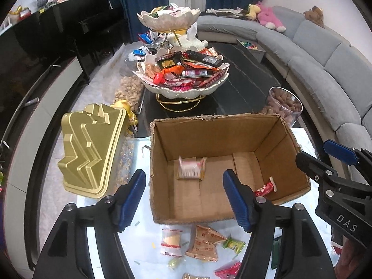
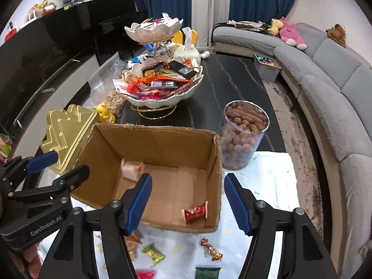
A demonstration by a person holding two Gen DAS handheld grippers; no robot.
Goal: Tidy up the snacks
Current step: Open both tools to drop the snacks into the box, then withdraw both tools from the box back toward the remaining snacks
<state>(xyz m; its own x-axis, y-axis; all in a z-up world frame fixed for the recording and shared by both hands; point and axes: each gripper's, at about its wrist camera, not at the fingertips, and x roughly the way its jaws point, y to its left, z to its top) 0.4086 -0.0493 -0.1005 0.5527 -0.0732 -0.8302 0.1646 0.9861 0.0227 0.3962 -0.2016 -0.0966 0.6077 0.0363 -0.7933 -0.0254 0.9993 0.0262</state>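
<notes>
I see both claws spread, pinching nothing — left gripper (image 1: 183, 200), right gripper (image 2: 188, 203) — over the brown open-topped cardboard box (image 1: 209, 137).

Both tongs are matte black plastic frames with triangular cut-outs in the arms and round silver screw heads at the joints. The left tongs (image 1: 183, 200) carry ribbed blue pads (image 1: 132, 200) on their inner faces; so do the right tongs (image 2: 188, 202). White lettering marks the housings: "DAS" on the right one, "GenRobot.AI" on the left.
</notes>
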